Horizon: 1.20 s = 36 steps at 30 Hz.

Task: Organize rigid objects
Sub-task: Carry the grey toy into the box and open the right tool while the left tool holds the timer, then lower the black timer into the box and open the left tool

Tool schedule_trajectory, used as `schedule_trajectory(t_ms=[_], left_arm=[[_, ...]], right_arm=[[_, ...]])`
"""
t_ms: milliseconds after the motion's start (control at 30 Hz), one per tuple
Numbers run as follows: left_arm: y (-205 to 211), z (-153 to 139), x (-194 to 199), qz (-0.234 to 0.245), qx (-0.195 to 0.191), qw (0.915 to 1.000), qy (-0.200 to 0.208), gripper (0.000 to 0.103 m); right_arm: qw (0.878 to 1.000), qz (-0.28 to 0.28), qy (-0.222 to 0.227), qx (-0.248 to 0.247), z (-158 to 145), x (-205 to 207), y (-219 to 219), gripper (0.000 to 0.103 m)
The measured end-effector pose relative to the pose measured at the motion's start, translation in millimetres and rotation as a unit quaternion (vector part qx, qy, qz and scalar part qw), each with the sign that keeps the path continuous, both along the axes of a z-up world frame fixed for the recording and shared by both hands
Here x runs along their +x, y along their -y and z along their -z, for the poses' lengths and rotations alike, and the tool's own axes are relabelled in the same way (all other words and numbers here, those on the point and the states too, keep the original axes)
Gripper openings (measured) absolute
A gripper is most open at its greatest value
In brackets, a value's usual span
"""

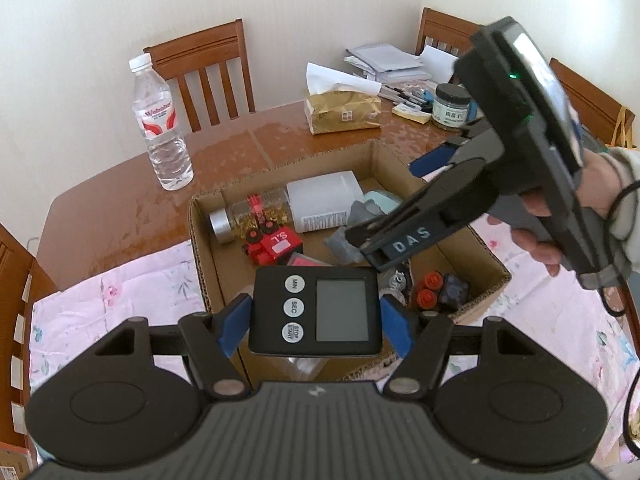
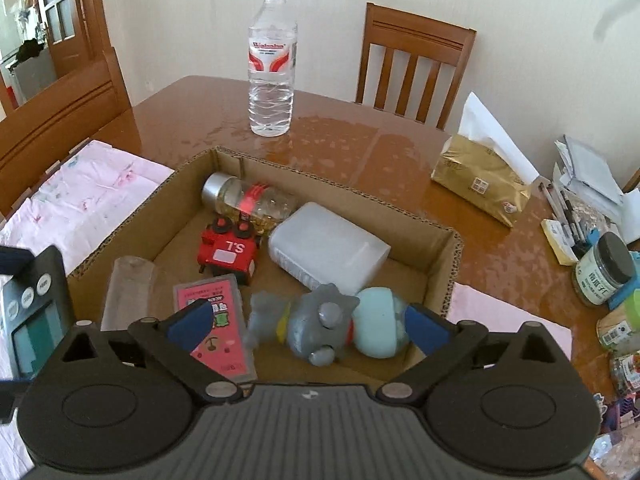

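My left gripper is shut on a black digital timer, its blue pads pressing both sides, above the near wall of an open cardboard box. The timer also shows at the left edge of the right wrist view. My right gripper stands open over the box, pads wide apart and clear of a grey and pale-blue toy figure lying below them. In the left wrist view a hand holds the right gripper over the box's right half.
The box also holds a silver-lidded glass jar, a red toy vehicle, a white plastic container and a pink card pack. A water bottle, tissue pack, jars, papers, chairs and pink cloth surround it.
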<state>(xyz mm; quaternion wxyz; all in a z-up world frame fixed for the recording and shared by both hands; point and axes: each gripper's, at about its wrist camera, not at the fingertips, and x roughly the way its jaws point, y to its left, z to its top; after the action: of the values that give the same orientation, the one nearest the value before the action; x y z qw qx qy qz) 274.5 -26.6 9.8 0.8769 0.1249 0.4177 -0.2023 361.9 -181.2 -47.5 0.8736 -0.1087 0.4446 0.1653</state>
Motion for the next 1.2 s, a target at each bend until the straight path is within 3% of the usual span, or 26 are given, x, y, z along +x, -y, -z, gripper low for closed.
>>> schedule_trajectory(t_ms=[300,800,933,1200], left_arm=[[8,7,24,-0.003,0.005,1.0000,-0.002,0.069],[27,49,63,-0.020,0.044,0.9988,-0.010,0.069],[24,47,66,-0.043,0.049,0.9978,0.011,0.095],[12,24,57,-0.075,0.040,0.9946,0.061,0.098]], right_arm=[[0.999,0.038,-0.014,-0.006,-5,-8,29,0.103],[0.999,0.051,-0.013,-0.012,-13,-33,44,0.103],[0.999,0.049,-0.012,-0.011,-15,-37,43,0.103],[0.999,0.041,-0.009,-0.015,-21,-45,35,0.103]])
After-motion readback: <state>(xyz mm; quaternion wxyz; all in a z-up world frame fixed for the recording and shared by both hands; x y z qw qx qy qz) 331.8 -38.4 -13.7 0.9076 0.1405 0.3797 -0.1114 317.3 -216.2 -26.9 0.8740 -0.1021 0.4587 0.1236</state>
